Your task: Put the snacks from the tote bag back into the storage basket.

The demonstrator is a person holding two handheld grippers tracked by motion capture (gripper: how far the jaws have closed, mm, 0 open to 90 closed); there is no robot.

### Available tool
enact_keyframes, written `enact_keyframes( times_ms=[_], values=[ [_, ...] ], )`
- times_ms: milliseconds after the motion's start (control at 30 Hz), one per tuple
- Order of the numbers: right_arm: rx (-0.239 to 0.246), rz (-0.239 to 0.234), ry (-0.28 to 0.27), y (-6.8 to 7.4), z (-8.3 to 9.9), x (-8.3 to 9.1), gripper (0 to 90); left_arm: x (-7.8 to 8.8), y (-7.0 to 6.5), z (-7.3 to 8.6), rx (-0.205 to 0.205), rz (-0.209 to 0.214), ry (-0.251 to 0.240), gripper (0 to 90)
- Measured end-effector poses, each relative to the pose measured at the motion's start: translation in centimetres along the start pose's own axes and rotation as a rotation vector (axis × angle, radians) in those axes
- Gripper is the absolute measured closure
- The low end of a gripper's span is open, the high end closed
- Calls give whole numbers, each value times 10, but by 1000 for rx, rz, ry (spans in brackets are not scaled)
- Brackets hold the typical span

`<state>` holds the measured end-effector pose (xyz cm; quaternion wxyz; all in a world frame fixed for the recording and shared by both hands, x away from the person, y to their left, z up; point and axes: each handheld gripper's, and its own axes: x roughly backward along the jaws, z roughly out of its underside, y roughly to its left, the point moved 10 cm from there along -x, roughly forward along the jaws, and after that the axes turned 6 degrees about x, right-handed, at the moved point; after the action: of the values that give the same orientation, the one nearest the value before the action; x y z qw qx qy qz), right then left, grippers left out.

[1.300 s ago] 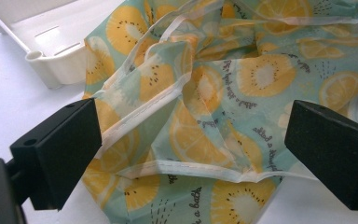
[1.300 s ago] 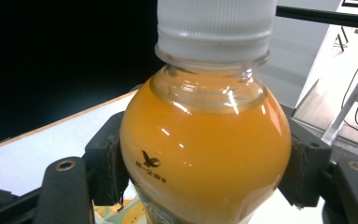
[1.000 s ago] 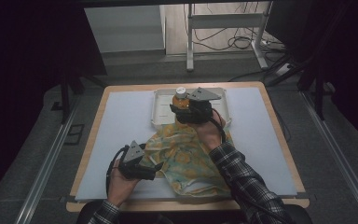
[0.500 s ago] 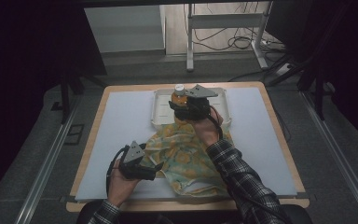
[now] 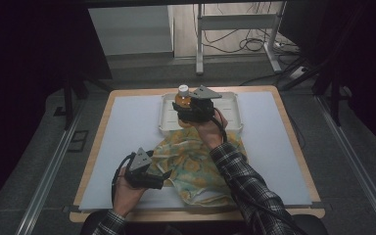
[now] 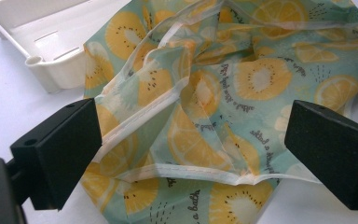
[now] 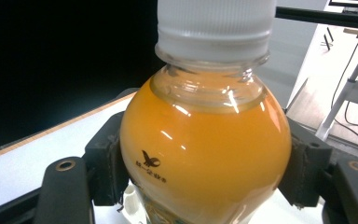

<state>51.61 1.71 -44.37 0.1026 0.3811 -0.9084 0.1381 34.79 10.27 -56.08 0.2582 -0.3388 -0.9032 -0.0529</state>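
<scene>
Bottle (image 7: 205, 158) shifted, in right tongs (image 7: 205, 186).

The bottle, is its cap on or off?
On. The bottle of orange drink wears its white cap, screwed down over the neck.

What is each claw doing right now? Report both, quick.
Left claw: open, jaws wide either side of the fruit-print cloth, not pinching it.
Right claw: shut on the orange drink bottle, over the white tray.
</scene>
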Motion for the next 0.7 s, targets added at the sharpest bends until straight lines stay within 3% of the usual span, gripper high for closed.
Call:
enact_keyframes(
  times_ms=[700],
  values=[
    [-3, 15, 20, -1, 6, -33, 300, -1, -2, 0, 1, 13, 7, 39]
  ],
)
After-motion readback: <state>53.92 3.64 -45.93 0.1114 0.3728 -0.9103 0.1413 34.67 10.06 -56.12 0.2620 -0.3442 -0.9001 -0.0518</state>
